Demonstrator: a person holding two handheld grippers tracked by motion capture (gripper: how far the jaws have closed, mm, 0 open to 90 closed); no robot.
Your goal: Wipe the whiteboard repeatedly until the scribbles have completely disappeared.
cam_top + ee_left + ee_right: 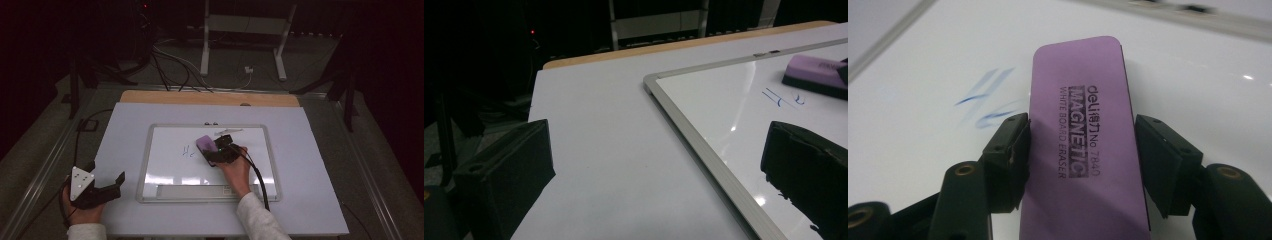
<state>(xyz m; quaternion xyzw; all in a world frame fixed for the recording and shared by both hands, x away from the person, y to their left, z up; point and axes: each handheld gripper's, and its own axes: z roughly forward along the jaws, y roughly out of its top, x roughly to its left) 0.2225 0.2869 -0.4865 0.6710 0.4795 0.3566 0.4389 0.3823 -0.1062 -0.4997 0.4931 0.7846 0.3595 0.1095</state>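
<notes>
While the purple eraser is held tight between the jaws of the right gripper, its long side points straight ahead from the claw, and the blue marks are seen just to its left on the whiteboard. The left gripper is kept wide open with nothing in it, well apart from the eraser, so the right one is judged the nearer for wiping

A: Item, whiteboard: where?
B: Flat on the counter, centred.
A: Eraser?
B: On the whiteboard, just right of the writing, between the right gripper fingers.
A: Left gripper?
B: Over the counter, left of the whiteboard.
</notes>
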